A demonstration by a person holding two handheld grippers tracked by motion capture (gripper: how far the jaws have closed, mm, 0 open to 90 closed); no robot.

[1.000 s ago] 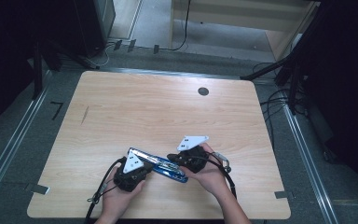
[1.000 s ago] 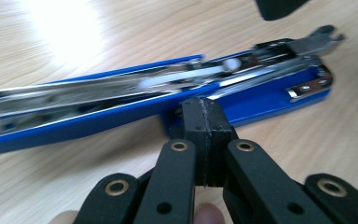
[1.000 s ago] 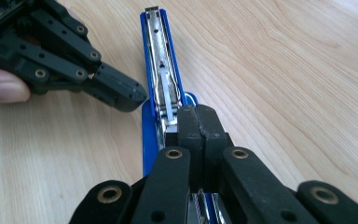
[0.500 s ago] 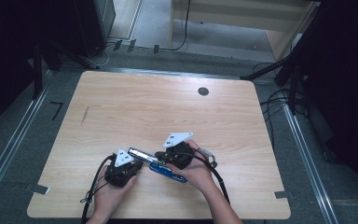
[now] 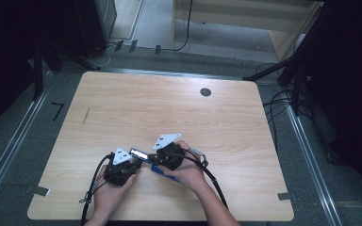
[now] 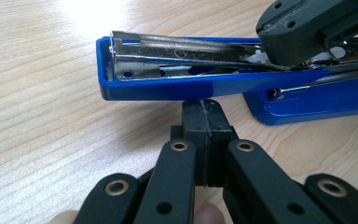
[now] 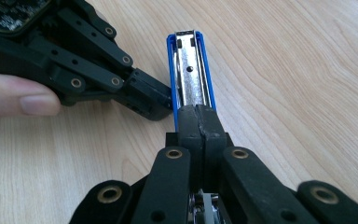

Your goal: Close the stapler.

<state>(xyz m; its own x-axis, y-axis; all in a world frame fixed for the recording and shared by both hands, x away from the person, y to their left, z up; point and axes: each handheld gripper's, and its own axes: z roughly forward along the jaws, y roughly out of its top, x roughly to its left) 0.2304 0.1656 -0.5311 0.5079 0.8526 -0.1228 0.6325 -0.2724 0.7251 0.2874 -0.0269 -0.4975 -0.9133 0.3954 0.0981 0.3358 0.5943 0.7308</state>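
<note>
A blue stapler (image 5: 162,172) lies open near the table's front edge, its upper arm (image 6: 191,86) raised off the blue base (image 6: 317,100) and its metal magazine (image 7: 192,74) facing up. My left gripper (image 6: 205,119) is shut with nothing between its jaws, and its tip touches the blue side of the raised arm. My right gripper (image 7: 199,122) is also shut and empty, and its tip rests on top of the magazine. In the high view the left gripper (image 5: 134,164) and right gripper (image 5: 154,159) point at each other across the stapler.
The wooden table (image 5: 169,113) has a dark round cable hole (image 5: 205,92) at the back right. Cables (image 5: 212,176) trail from both grippers toward the front edge. A thumb (image 7: 23,100) holds the left gripper's body.
Both hands and the stapler have shifted left along the front of the table, the right hand further. Both grippers stay shut.
</note>
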